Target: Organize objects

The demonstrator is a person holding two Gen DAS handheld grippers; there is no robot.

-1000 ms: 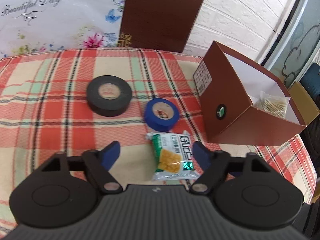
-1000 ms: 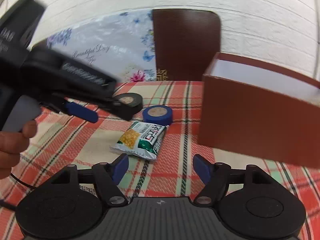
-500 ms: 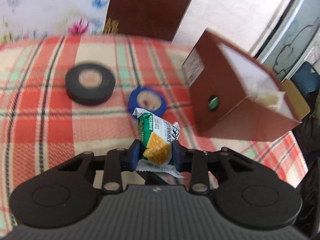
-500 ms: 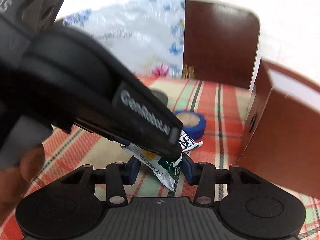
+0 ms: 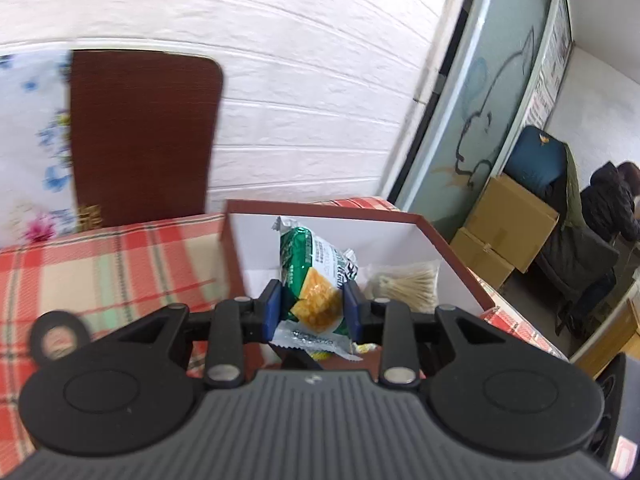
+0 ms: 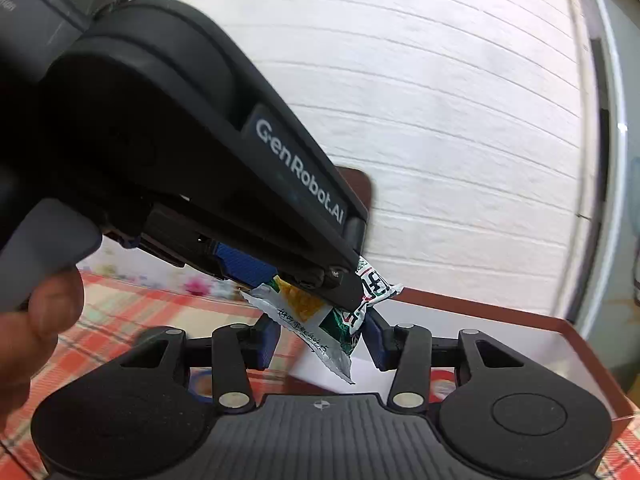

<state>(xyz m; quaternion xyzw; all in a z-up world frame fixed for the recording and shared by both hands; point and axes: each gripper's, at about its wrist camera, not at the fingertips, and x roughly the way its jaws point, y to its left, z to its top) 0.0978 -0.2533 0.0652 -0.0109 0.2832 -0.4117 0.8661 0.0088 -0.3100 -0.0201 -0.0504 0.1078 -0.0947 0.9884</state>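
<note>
**Holding the snack packet over the box**

Clamped between the blue pads of the left gripper [image 5: 313, 307] is the green-and-white foil snack packet [image 5: 316, 280], raised above the open brown cardboard box with white lining [image 5: 448, 252]. A clear bag of cotton swabs [image 5: 408, 284] lies inside the box. In the right wrist view, the right gripper [image 6: 320, 338] brackets the packet's lower end; its jaws have just been opening slightly, and pad contact cannot be confirmed. A black tape roll [image 5: 60, 340] rests on the red plaid tablecloth [image 5: 120, 264].
</note>
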